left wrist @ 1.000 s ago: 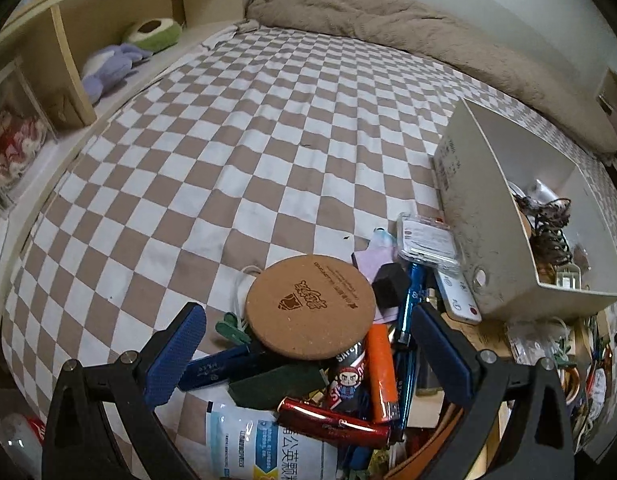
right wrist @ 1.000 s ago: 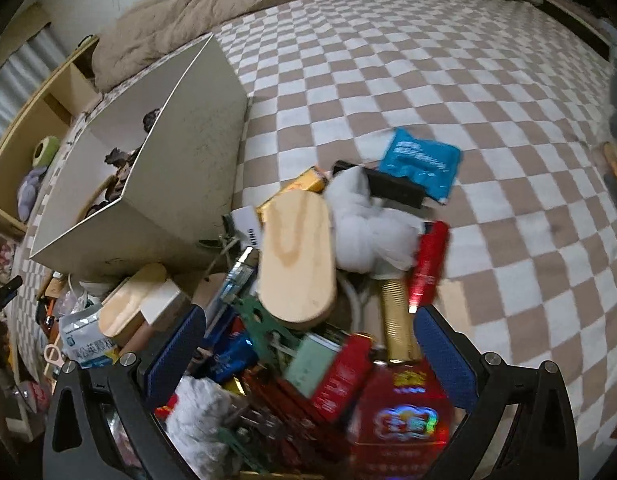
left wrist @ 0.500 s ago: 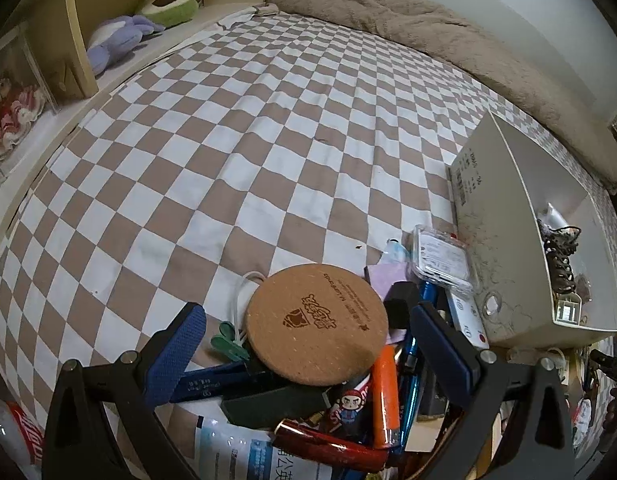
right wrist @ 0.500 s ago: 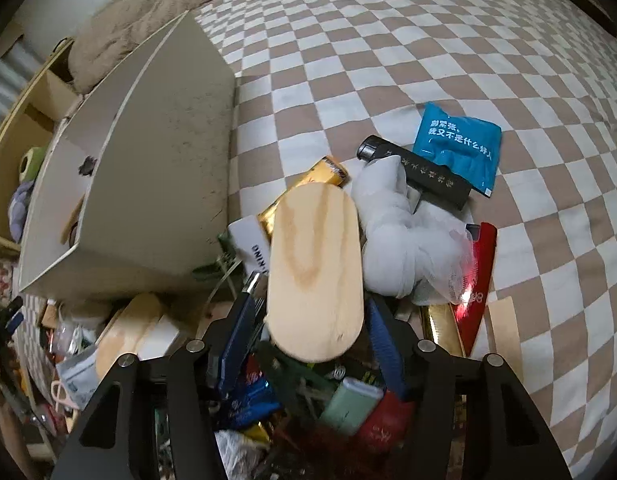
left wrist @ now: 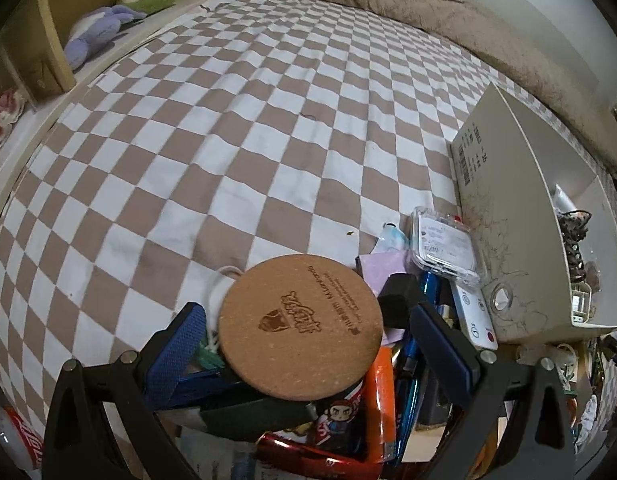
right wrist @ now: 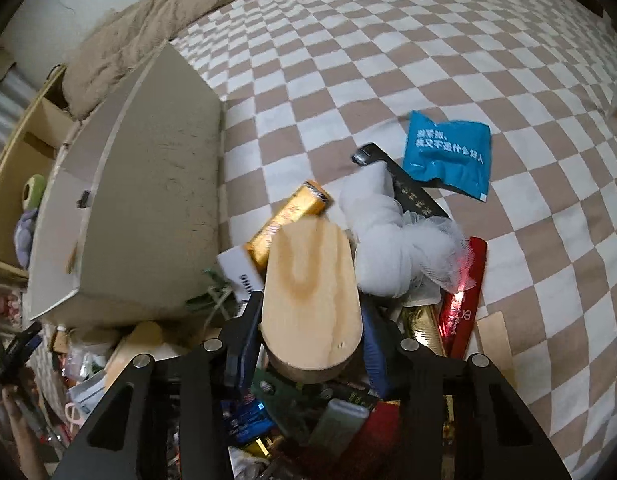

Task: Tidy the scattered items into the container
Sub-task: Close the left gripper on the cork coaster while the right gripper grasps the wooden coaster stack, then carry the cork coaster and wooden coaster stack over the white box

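1. The right gripper (right wrist: 308, 344) has just been closing its fingers on the oval wooden block (right wrist: 312, 300) — seemingly pressing both sides, though blur hides contact — for the container (right wrist: 148, 200) left of them.
2. The left gripper (left wrist: 308, 344) points steeply down, fingers spread either side of the cork coaster (left wrist: 300, 324), not gripping.

Open checked bedsheet (left wrist: 236, 128) far and left, beige container (right wrist: 148, 200) wall blocking one side, dense clutter pile (right wrist: 348, 264) near, blanket (left wrist: 448, 12) beyond.
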Demonstrator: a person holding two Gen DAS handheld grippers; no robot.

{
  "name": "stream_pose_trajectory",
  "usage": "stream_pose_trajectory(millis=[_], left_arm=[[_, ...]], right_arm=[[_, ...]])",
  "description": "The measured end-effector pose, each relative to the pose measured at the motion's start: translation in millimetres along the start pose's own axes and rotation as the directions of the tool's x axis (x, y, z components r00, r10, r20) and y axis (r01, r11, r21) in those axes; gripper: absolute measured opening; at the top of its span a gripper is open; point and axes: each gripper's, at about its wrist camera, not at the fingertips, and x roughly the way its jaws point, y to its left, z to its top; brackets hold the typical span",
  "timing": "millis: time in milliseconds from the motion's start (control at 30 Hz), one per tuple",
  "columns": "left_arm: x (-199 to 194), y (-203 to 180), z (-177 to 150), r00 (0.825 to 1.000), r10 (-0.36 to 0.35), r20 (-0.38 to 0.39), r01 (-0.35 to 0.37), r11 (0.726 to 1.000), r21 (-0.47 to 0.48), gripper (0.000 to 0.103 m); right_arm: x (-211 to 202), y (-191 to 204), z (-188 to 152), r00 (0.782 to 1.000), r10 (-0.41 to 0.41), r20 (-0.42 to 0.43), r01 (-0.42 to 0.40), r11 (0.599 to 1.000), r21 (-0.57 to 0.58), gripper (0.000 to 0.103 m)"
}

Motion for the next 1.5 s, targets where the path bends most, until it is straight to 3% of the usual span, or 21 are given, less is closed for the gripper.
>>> stream_pose_trajectory(millis=[400, 633, 900, 1200, 1500], left_arm=[[29.3, -5.8, 1.4, 0.994, 0.090, -0.057, -0.089, 0.996, 0.012, 0.103], [41.7, 3.4, 1.0, 0.989, 0.108, -0.096, -0.113, 0.993, -0.044, 0.103], [37.5, 5.3, 2.6, 0.992, 0.102, -0.080, -0.109, 0.990, -0.090, 0.099], [8.7, 14.5, 4.8, 0.996, 0.094, 0.000, -0.093, 0.989, -0.112, 0.099], [-20.2, 12.8, -2.8, 0.998, 0.036, 0.057, -0.029, 0.994, -0.107, 0.099]], right_arm=[[-9.9, 10.0, 4.1, 0.998, 0.053, 0.029, -0.053, 0.999, -0.001, 0.045], [-13.1, 4.9, 3.8, 0.997, 0.066, 0.032, -0.067, 0.998, 0.019, 0.045], [-16.3, 5.0, 4.4, 0.997, 0.065, 0.043, -0.066, 0.998, 0.021, 0.045], [-32.6, 4.4, 7.1, 0.993, 0.078, 0.086, -0.080, 0.996, 0.030, 0.045], [-52.5, 13.1, 8.1, 0.985, 0.104, 0.141, -0.107, 0.994, 0.010, 0.045]])
